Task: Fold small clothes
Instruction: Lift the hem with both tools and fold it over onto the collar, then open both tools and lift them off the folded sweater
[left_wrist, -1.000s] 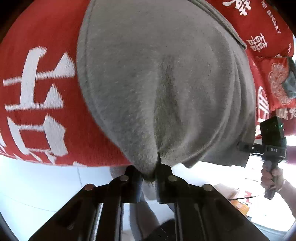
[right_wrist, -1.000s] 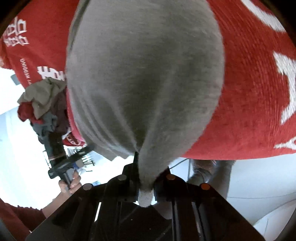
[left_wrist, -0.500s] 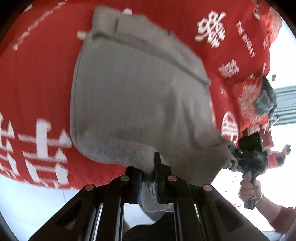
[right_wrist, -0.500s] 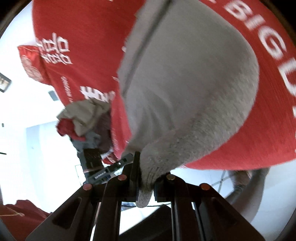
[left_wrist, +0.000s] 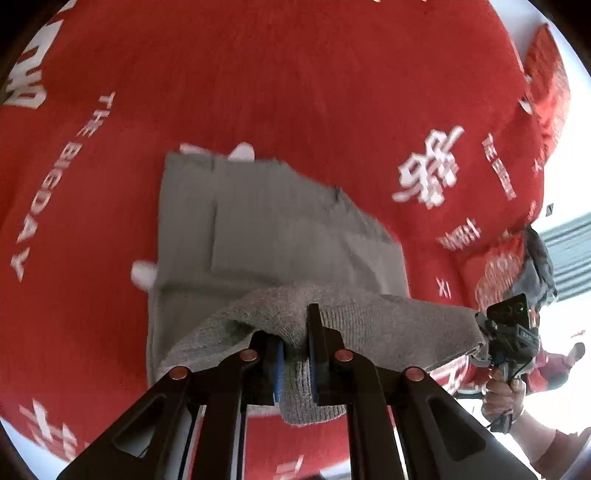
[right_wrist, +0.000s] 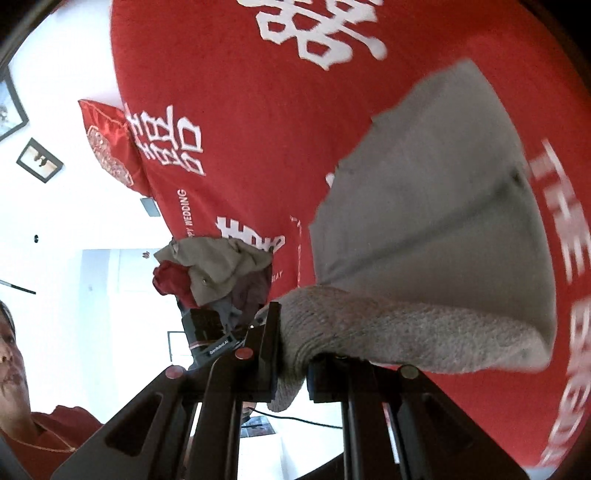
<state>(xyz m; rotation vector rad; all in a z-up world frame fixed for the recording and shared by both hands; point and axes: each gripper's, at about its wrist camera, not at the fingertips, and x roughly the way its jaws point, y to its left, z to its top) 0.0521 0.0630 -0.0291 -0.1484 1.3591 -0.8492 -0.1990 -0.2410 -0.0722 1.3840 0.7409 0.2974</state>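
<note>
Grey knit garment (left_wrist: 280, 236), near edge lifted, half-folded.

The white lettering (right_wrist: 561, 236) on the red bedspread (right_wrist: 258, 147) smears with blur at 3 o'clock in the right wrist view. The grey garment (left_wrist: 280, 236) covers white characters (left_wrist: 242, 150) at its 12 and 9 o'clock edges, and its pinched fold hides the blue pads (left_wrist: 279, 363).

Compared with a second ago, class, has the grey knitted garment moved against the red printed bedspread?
Yes. The grey knitted garment now covers less of the red printed bedspread, sitting lower in both views.
</note>
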